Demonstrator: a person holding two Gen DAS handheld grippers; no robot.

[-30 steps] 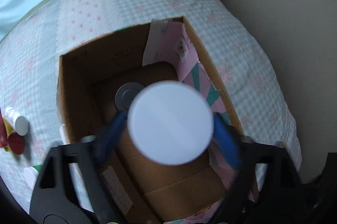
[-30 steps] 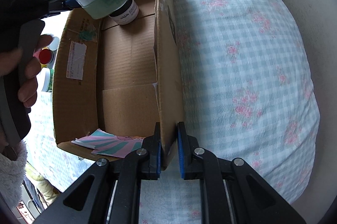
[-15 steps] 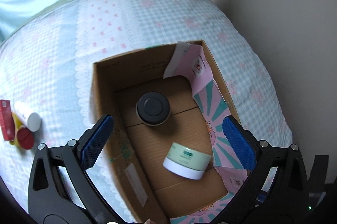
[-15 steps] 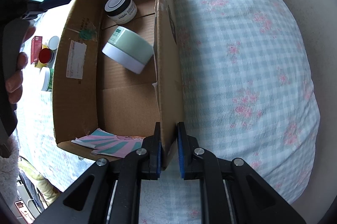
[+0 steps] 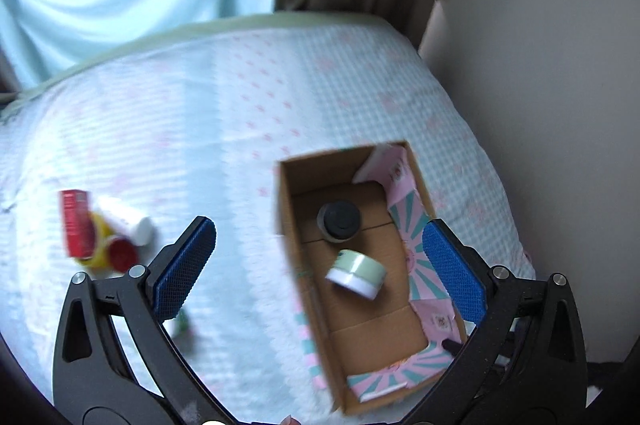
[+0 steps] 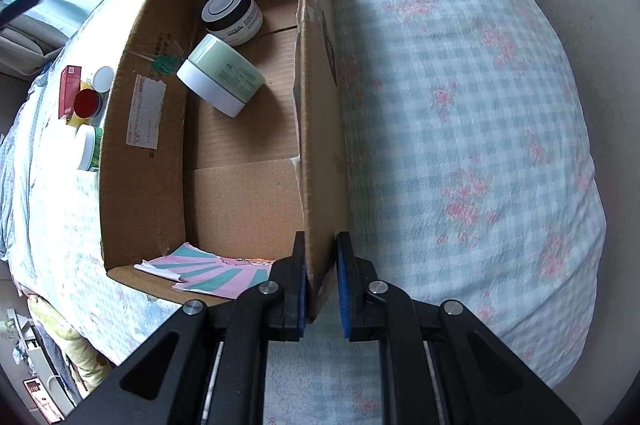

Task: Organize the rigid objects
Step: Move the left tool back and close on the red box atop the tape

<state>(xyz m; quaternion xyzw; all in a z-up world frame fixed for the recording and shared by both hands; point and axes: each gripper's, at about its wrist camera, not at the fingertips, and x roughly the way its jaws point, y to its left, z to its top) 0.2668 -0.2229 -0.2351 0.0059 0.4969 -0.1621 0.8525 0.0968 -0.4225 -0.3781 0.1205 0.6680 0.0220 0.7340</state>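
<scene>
The left gripper (image 5: pixel 318 265) is up high over the bed (image 5: pixel 240 113) with its two blue fingers (image 5: pixel 184 269) spread wide and nothing between them. Below it sits a brown cardboard box (image 5: pixel 288 225) on the checked cover. The right gripper (image 6: pixel 322 285) pinches the side wall of the cardboard box (image 6: pixel 320 129) between its blue pads, one pad inside the wall and one outside. Two jars are in the box. The green jar (image 6: pixel 220 81) with a white lid lies tipped on its side near the middle of the box floor. The black-lidded jar (image 6: pixel 233 15) stands just beyond it, close to the far end, and the two look like they are touching. A pink and teal paper (image 6: pixel 216 271) lies at the near end of the box. Outside the box, to its left on the bed, are a red box (image 6: pixel 69 91), a yellow jar with a red lid (image 6: pixel 86 105), a white bottle (image 5: pixel 126 219) and a green and white tub (image 6: pixel 89 147), all near each other
</scene>
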